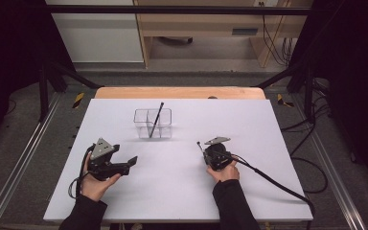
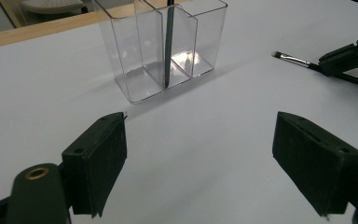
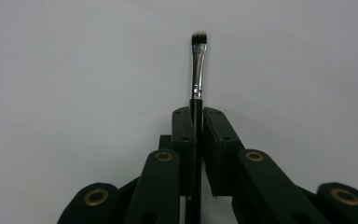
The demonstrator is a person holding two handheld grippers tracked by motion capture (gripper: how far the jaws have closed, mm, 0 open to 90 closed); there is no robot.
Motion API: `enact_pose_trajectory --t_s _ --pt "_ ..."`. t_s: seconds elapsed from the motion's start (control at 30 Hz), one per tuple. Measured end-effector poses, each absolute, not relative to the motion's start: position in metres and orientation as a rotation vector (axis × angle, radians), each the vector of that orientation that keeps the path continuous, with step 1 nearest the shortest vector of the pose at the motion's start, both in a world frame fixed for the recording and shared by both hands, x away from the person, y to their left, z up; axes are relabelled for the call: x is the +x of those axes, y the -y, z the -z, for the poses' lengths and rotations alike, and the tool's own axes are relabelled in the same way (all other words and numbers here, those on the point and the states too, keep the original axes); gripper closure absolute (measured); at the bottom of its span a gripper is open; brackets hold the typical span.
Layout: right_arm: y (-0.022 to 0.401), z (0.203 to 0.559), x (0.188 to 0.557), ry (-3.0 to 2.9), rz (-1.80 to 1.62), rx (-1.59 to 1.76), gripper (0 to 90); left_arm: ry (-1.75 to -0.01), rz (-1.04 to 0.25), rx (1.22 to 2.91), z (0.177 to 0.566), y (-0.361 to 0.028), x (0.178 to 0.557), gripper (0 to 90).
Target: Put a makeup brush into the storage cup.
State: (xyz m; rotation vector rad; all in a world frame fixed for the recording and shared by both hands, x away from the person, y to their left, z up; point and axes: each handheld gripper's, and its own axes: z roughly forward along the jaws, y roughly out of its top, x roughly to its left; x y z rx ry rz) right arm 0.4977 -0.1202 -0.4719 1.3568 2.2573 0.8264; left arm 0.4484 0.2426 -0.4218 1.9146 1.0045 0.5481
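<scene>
A clear plastic organizer (image 1: 152, 123) (image 2: 135, 56) with several compartments stands on the white table top (image 1: 172, 182). A dark thin stick (image 1: 155, 120) (image 2: 168, 42) leans in it. My right gripper (image 1: 205, 147) (image 3: 196, 116) is shut on the black handle of a small makeup brush (image 3: 198, 65) (image 1: 199, 143); the metal ferrule and bristles stick out past the pads. In the left gripper view the brush (image 2: 291, 58) and the right gripper (image 2: 349, 56) show at the far right. My left gripper (image 1: 133, 161) (image 2: 200, 158) rests low over the table, open, with nothing between its pads, facing the organizer.
The white board lies on a wooden table whose far edge (image 1: 179, 92) shows behind it. A black cable (image 1: 273, 179) trails from the right gripper across the board's right side. Black frame rails (image 1: 43, 86) stand at both sides.
</scene>
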Motion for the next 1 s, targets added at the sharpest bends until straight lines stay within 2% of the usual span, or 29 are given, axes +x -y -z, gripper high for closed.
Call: enact_pose_trajectory --t_s 0.1,0.23,0.63,1.0 --pt "0.121 0.473 0.498 -2.25 -0.828 1.351 79.3 -1.004 -0.547 1.917 0.422 -0.242 0.449 16.7" --pt "0.121 0.472 0.499 -2.268 -0.839 1.347 83.5 -1.002 -0.548 1.917 0.422 -0.242 0.449 16.7" --pt "0.124 0.473 0.5 -2.336 -0.879 1.274 83.7 -1.002 -0.548 1.92 0.422 -0.242 0.449 16.7" --pt "0.128 0.452 0.506 -2.393 -0.806 1.277 60.0 -1.004 -0.542 1.921 0.423 -0.241 0.449 16.7"
